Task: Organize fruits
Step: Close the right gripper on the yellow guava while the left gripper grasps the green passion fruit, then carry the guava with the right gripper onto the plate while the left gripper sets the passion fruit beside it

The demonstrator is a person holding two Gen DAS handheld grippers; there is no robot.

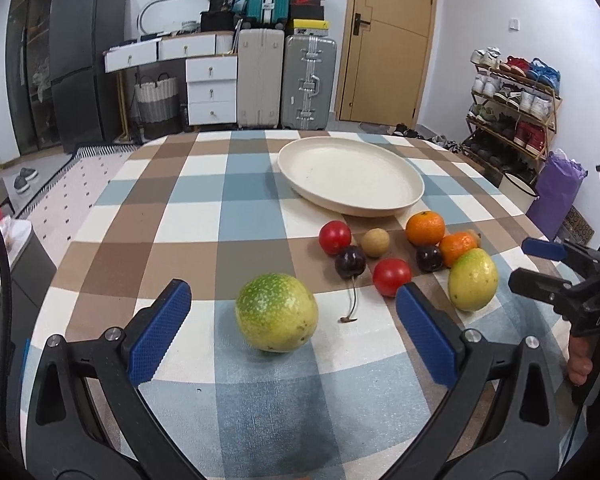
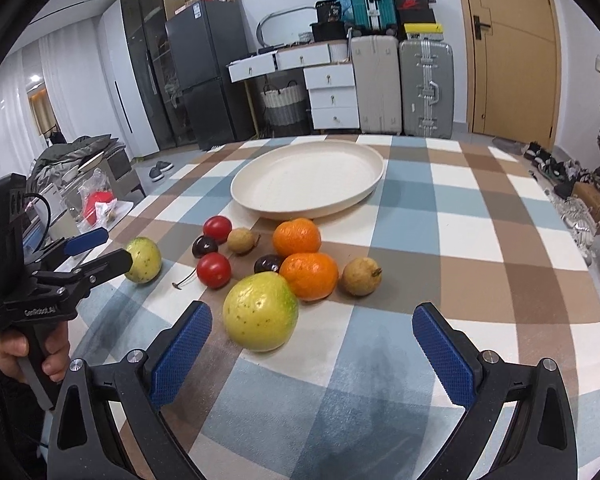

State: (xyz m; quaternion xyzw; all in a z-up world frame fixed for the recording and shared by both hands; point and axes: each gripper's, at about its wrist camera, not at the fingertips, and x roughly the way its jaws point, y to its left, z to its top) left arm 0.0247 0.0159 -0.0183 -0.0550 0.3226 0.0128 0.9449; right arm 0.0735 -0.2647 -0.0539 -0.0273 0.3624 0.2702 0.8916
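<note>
I see the checked tablecloth (image 1: 188,200) covering the table, and on its far side the cream plate (image 1: 350,176) sits with no fruit on it. Both of my grippers are released with their blue pads wide apart: the left gripper (image 1: 292,332) frames a green-yellow passion fruit (image 1: 277,312) that lies between its fingers without touching either, while the right gripper (image 2: 312,354) hangs near a second passion fruit (image 2: 261,311), which lies just past its left finger. Beyond that, near the plate's near rim, the smaller fruit cluster together: two oranges (image 2: 297,236) touching each other, a tan pear-like fruit (image 2: 361,276) to their right, two red tomatoes (image 2: 214,269), two dark cherries (image 2: 204,246), one with a long stem, and a small brown longan (image 2: 240,241) by the far tomato.
</note>
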